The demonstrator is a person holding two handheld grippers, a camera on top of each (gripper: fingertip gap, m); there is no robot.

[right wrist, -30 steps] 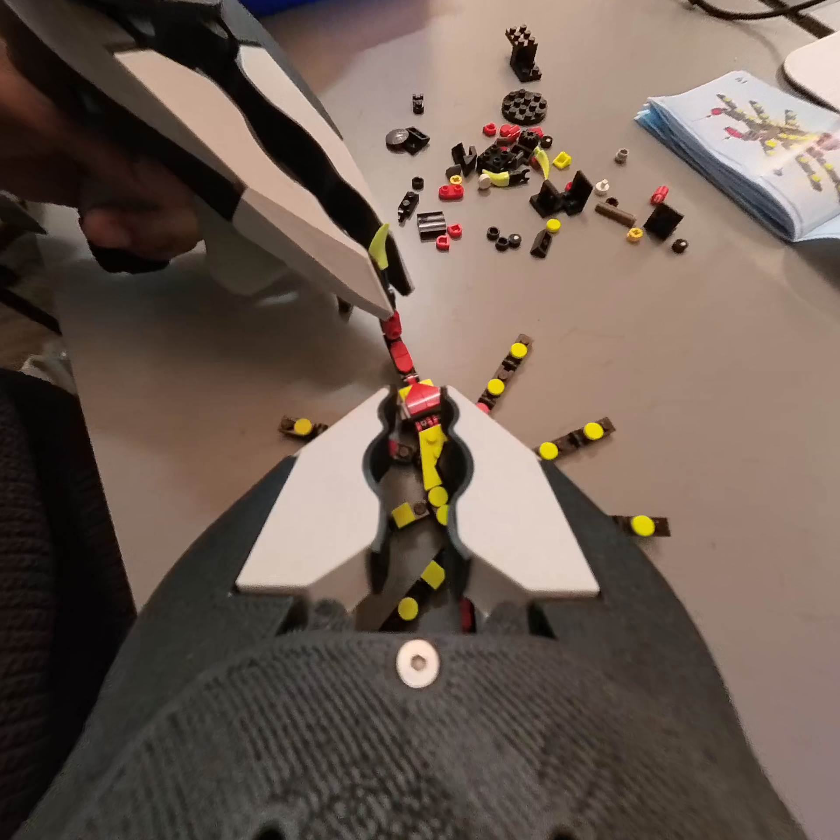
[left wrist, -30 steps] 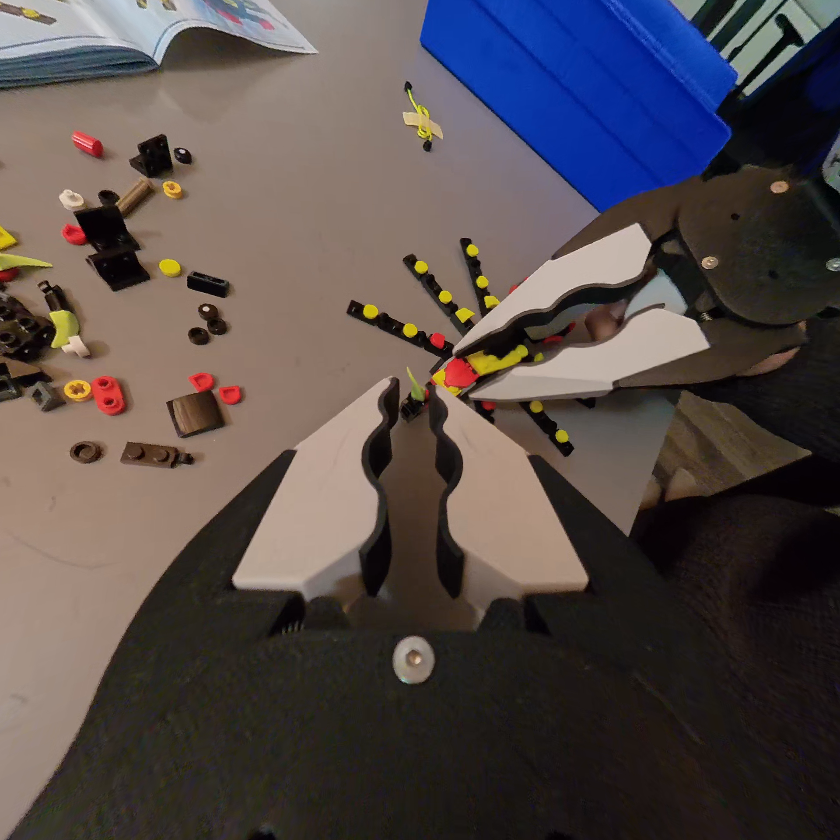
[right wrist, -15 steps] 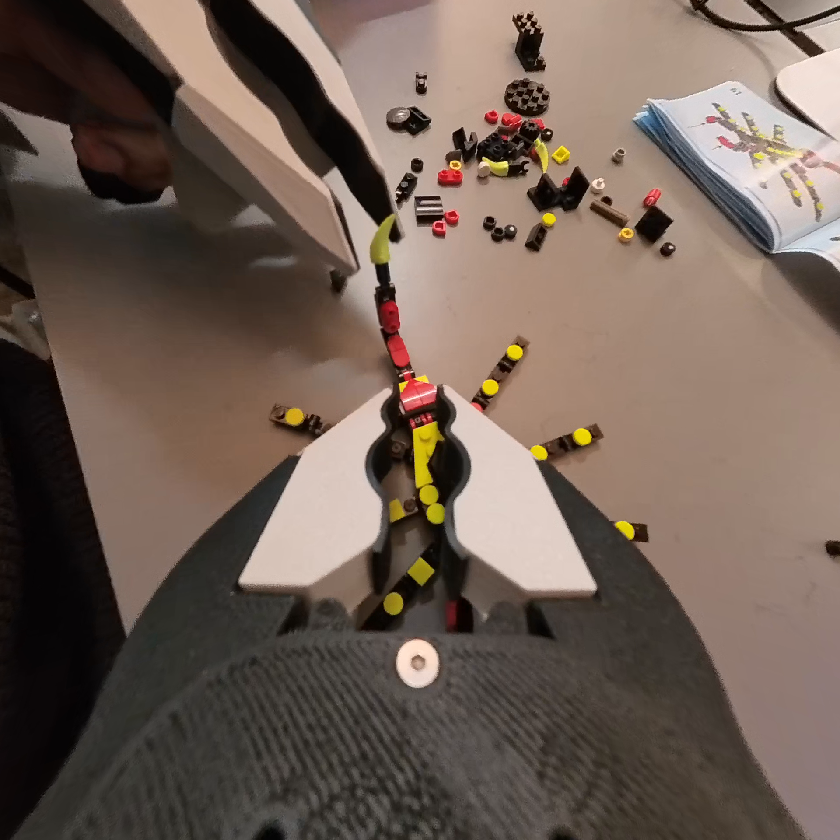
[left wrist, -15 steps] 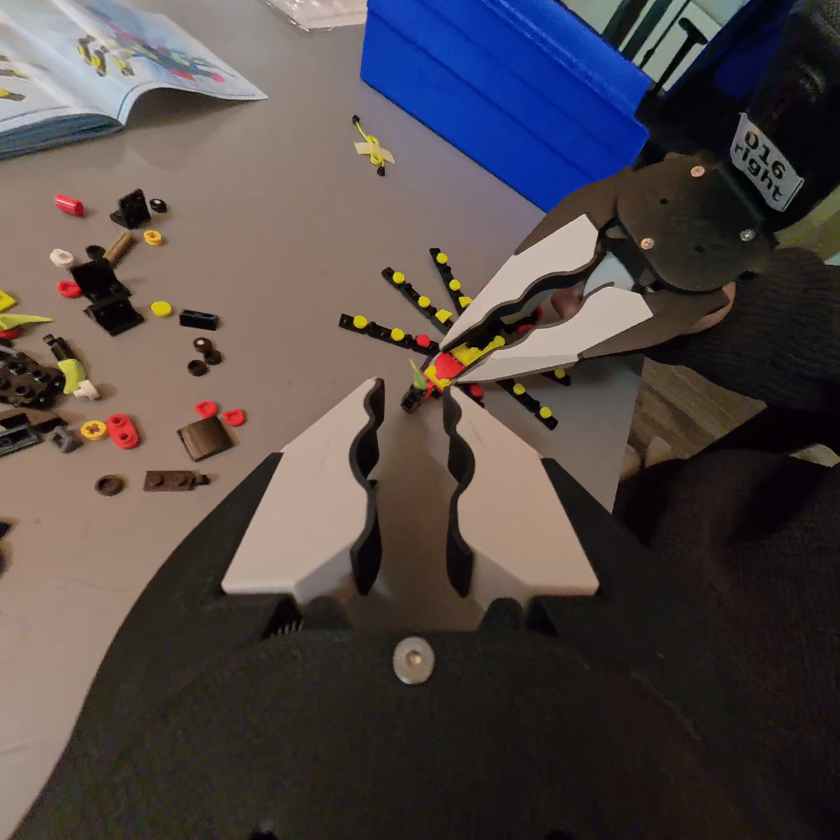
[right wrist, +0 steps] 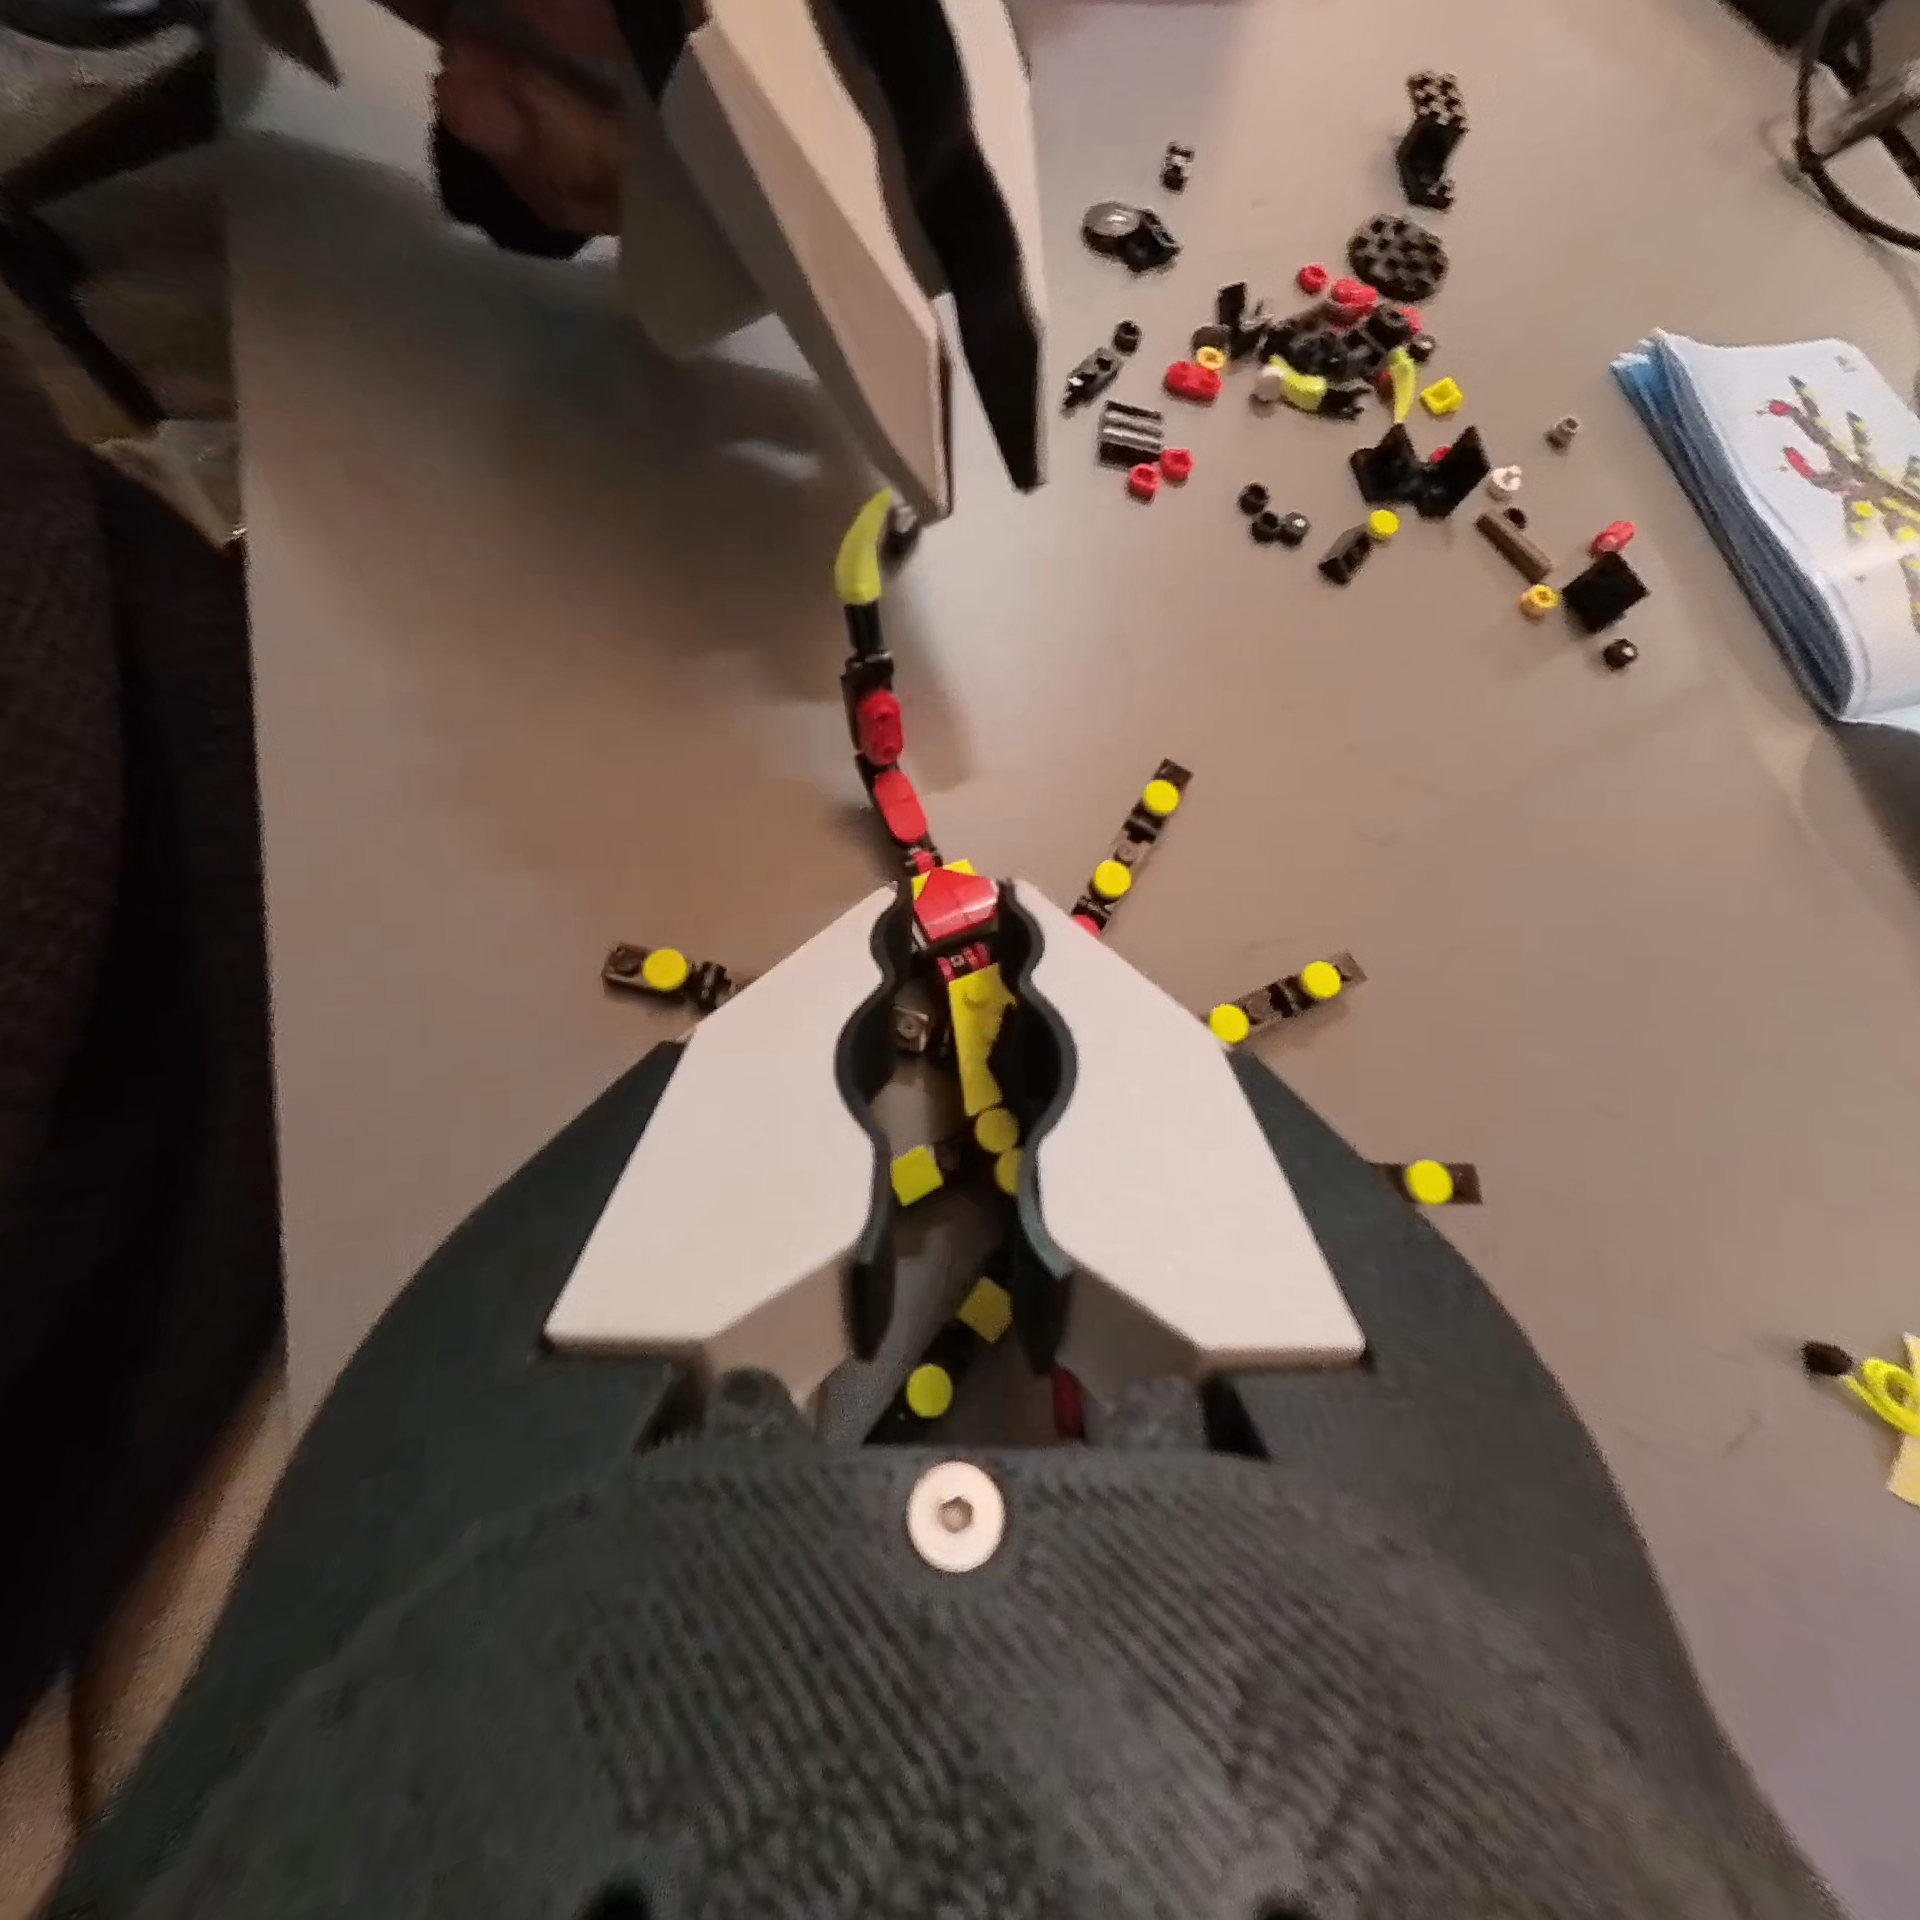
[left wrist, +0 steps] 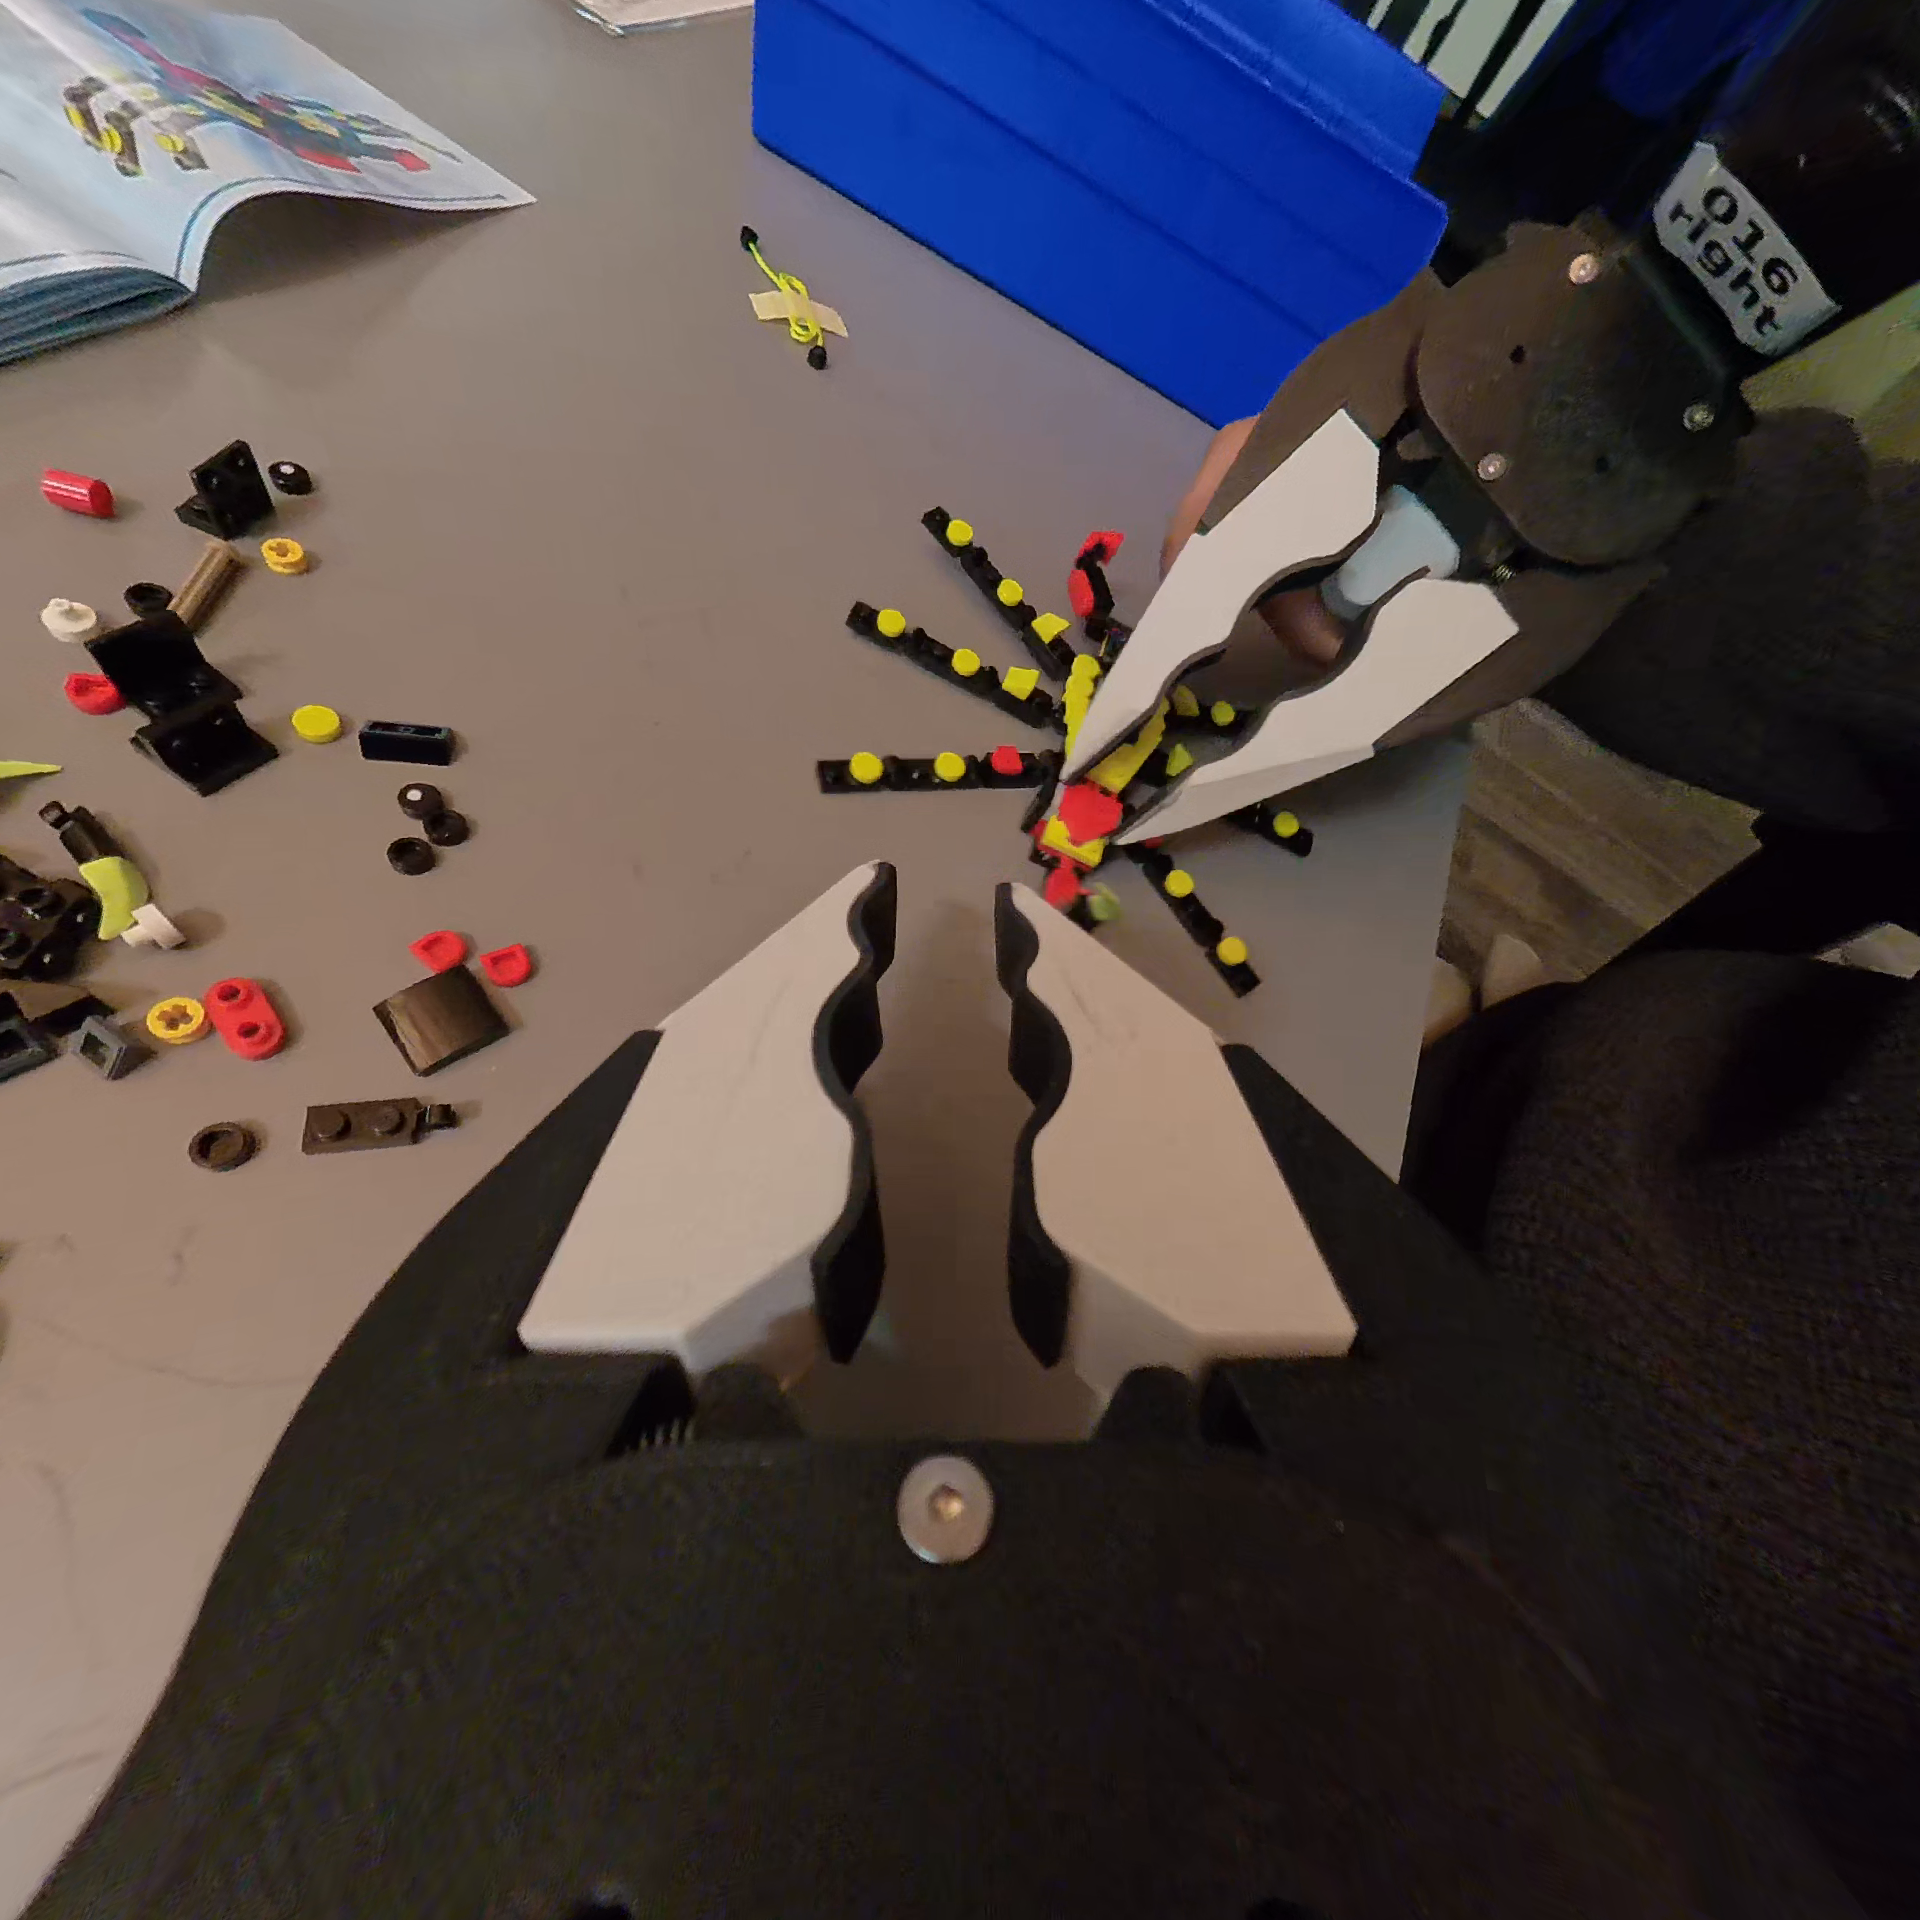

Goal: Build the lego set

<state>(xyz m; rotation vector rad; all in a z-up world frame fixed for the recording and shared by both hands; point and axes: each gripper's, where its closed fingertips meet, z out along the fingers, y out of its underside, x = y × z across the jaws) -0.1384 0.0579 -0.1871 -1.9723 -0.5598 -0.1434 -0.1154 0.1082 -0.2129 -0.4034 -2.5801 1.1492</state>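
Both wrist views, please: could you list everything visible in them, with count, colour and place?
Brick model: one, black, red and yellow, legs splayed on the table; its red body sits between the right gripper's fingertips.
Model's tail: one, red and black with a lime tip, reaching toward the left gripper.
Loose bricks: many, black, red, yellow, scattered beyond the model.
Instruction booklet: one, pale blue, open, far edge.
Blue box: one, far side.
Lime cord piece: one, near the box.
Table: one, grey.
Right gripper: closed on the model's body.
Left gripper: open, nothing between its fingers, beside the tail.
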